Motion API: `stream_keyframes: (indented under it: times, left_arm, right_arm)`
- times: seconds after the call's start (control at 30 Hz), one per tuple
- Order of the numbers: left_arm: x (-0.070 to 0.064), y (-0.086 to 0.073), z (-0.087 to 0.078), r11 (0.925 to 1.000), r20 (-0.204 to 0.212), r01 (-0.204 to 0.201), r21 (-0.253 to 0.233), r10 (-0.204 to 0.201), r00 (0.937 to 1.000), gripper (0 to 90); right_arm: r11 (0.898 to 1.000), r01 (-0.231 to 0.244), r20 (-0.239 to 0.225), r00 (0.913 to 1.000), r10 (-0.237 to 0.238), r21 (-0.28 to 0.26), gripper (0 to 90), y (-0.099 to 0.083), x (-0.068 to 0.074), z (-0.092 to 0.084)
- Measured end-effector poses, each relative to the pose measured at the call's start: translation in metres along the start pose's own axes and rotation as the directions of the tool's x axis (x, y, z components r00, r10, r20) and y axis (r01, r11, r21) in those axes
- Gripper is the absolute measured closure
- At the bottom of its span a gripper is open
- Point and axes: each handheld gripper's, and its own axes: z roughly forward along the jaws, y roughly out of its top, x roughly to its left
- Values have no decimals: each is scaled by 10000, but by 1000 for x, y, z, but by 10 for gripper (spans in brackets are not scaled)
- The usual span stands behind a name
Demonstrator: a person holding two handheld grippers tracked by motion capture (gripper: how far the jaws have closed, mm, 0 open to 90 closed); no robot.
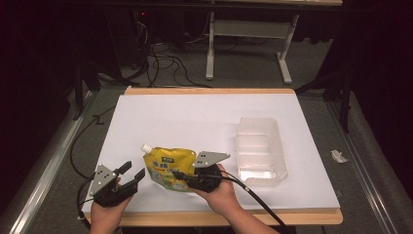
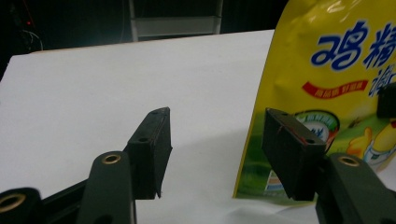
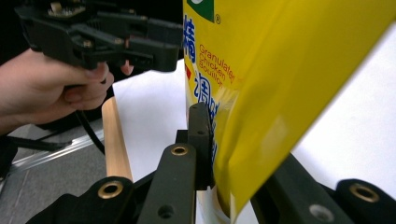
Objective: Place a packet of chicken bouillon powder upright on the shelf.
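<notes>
A yellow stand-up pouch [image 1: 165,163] with a white spout and blue lettering stands near the front of the white table top [image 1: 195,117]. My right gripper [image 1: 181,178] is shut on the pouch's lower right side; in the right gripper view its jaws [image 3: 218,140] pinch a fold of the yellow pouch [image 3: 280,70]. My left gripper [image 1: 134,171] is open just left of the pouch. In the left gripper view the gripper [image 2: 217,114] stands wide, with the pouch [image 2: 327,70] behind the right pad [image 2: 289,154] and only its lower left corner showing in the gap.
A clear plastic tray [image 1: 280,146] lies right of the pouch on the white top. The table's wooden front edge [image 1: 214,218] runs just behind both hands. Cables [image 1: 258,200] trail from the grippers. The other hand with the left gripper [image 3: 102,42] appears in the right gripper view.
</notes>
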Motion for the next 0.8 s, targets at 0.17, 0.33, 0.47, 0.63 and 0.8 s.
stream_keyframes:
  times: [0.17, 0.33, 0.47, 0.63, 0.8]
  left_arm:
    - [-1, -1, 2, 9999, -26, -85, 149, 85, 10000, 421]
    - [-1, -2, 5, 9990, -79, -178, 417, 181, 9998, 387]
    - [-2, -3, 8, 9977, -107, -238, 641, 246, 9996, 348]
    - [-3, -5, 12, 9967, -125, -222, 780, 232, 9997, 312]
    - [-5, -7, 17, 9928, -191, -295, 1164, 319, 9993, 299]
  right_arm:
    - [9997, 122, 157, 9998, -119, -205, 834, 4, -2, -11]
    - [9987, 306, 261, 9992, -296, -399, 834, 7, -1, -23]
    - [9976, 440, 200, 9989, -430, -535, 834, 10, 2, -35]
    - [9953, 706, 57, 9975, -704, -659, 834, 13, 6, -53]
    - [9937, 949, 15, 9955, -950, -595, 834, 12, 7, -67]
